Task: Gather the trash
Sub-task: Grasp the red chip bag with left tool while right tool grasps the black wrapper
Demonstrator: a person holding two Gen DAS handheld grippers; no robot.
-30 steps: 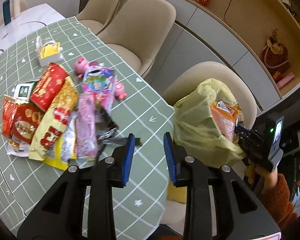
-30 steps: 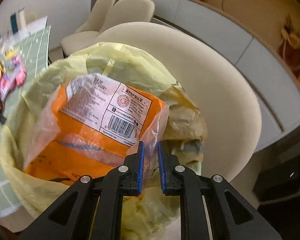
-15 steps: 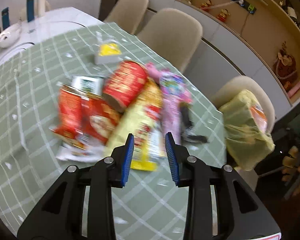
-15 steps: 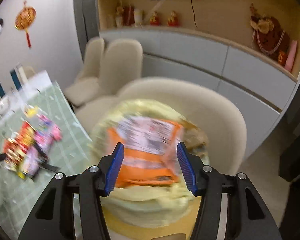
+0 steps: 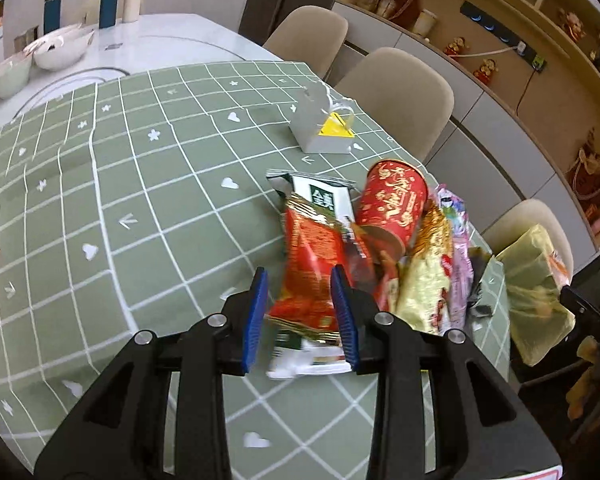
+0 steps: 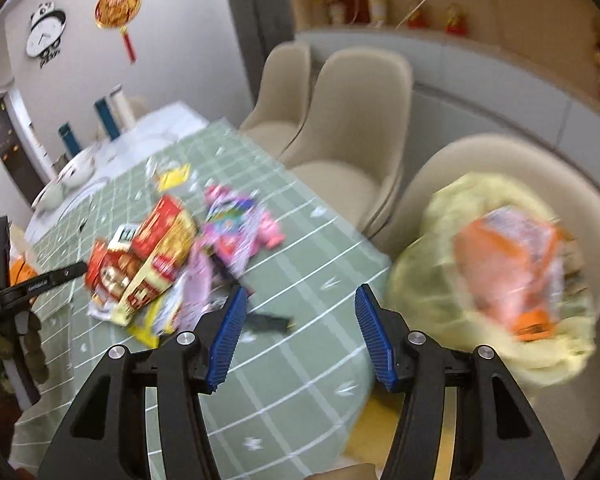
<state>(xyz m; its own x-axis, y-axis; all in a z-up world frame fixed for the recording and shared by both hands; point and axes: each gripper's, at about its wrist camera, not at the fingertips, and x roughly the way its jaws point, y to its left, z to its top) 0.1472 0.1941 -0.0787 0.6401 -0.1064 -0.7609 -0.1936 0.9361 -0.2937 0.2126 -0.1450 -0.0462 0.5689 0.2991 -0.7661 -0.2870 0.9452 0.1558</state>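
While both jaws gape, left gripper straddles red wrapper, writing unreadable.

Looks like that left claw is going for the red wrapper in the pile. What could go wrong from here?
The red wrapper overlaps a green-and-white packet and leans against the red cup, so closing the left gripper could drag neighbours or roll the cup. The yellow trash bag sits slumped on a chair; a careless drop might miss it.
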